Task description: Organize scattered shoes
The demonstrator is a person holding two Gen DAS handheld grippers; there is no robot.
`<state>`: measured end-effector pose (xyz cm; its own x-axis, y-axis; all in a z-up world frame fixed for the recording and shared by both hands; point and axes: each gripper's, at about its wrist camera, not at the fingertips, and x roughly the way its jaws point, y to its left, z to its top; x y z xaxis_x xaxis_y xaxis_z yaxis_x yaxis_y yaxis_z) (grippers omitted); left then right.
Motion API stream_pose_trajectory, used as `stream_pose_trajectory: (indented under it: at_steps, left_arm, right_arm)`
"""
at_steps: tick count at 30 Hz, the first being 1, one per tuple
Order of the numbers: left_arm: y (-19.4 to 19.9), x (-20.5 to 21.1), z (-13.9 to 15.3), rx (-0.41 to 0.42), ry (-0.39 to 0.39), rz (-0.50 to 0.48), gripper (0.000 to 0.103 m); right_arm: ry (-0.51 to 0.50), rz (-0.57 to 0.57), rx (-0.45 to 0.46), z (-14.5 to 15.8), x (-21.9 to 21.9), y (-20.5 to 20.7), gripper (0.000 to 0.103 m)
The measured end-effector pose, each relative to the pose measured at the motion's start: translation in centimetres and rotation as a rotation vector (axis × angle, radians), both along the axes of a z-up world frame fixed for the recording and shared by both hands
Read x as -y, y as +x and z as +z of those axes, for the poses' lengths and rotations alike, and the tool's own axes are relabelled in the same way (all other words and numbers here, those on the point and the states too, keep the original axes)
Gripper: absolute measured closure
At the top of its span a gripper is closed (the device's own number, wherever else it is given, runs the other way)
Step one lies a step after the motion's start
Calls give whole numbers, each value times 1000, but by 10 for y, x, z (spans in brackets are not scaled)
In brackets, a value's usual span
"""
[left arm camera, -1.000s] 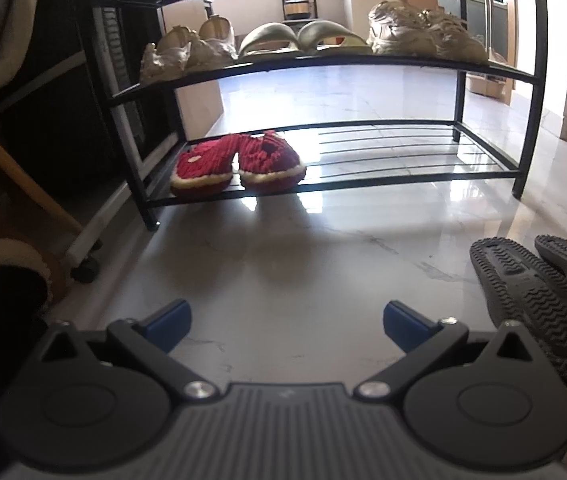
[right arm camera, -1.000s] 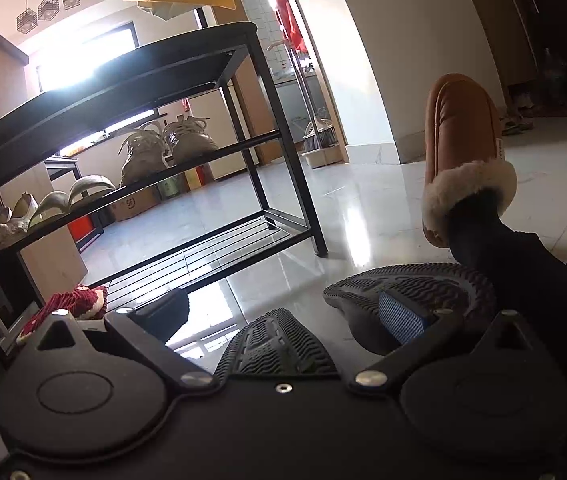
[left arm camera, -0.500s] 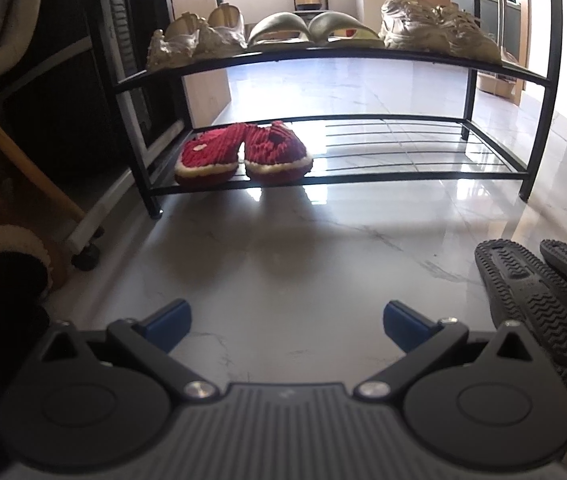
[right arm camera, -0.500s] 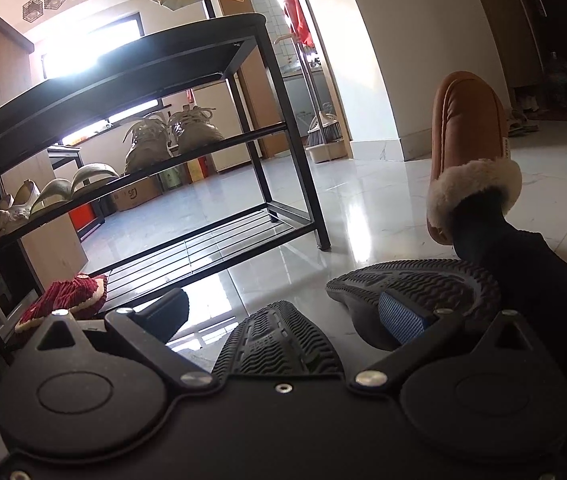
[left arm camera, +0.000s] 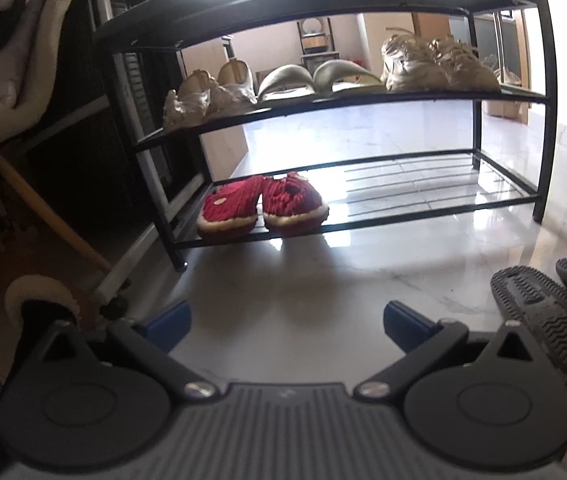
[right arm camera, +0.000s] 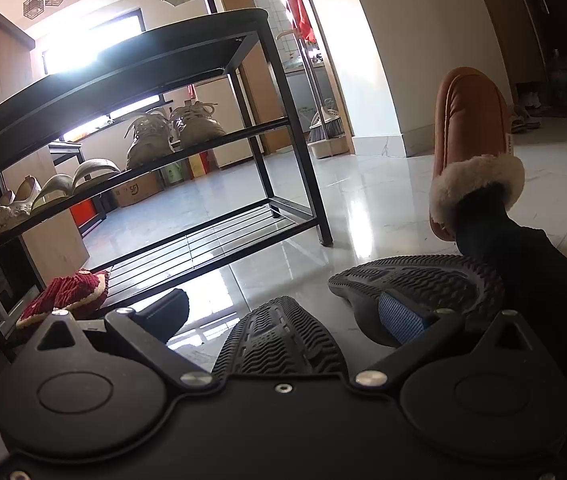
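A black shoe rack [left arm camera: 323, 0] stands on the marble floor, also in the right wrist view [right arm camera: 243, 40]. Two red slippers [left arm camera: 263, 206] sit at the left of its bottom shelf. Several beige shoes [left arm camera: 323, 80] line the middle shelf. Two black slippers lie sole-up on the floor at the right [left arm camera: 539, 328]. My left gripper [left arm camera: 285, 324] is open and empty over bare floor. My right gripper [right arm camera: 283, 312] is open, with one black slipper [right arm camera: 283, 340] between its fingers and the other [right arm camera: 415, 280] by the right finger.
The person's feet wear tan fleece-lined slippers, one at the far left [left arm camera: 39, 300] and one raised at the right [right arm camera: 471, 136]. A dark cabinet and chair legs [left arm camera: 43, 208] stand left of the rack. A broom and dustpan [right arm camera: 323, 132] lean at the far wall.
The left gripper has drawn back a little and tilted up, so the rack sits lower and farther off. The right gripper has barely moved. Both stay open.
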<state>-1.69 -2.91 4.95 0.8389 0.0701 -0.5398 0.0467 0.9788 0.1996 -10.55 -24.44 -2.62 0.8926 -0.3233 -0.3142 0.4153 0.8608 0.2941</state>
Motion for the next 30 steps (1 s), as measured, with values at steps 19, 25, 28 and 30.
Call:
stream_pose_trajectory:
  at_steps: [19, 25, 28, 30]
  left_arm:
    - [0, -10, 5, -34, -102, -6, 0]
    - [1, -10, 6, -25, -87, 7, 0]
    - [1, -11, 6, -25, -90, 7, 0]
    - [1, -11, 6, -18, -88, 5, 0]
  right_arm:
    - [4, 9, -14, -1, 0, 1, 0]
    - [7, 10, -14, -1, 0, 1, 0]
    - [9, 11, -14, -2, 0, 2, 0]
    - [12, 10, -16, -2, 1, 2, 0]
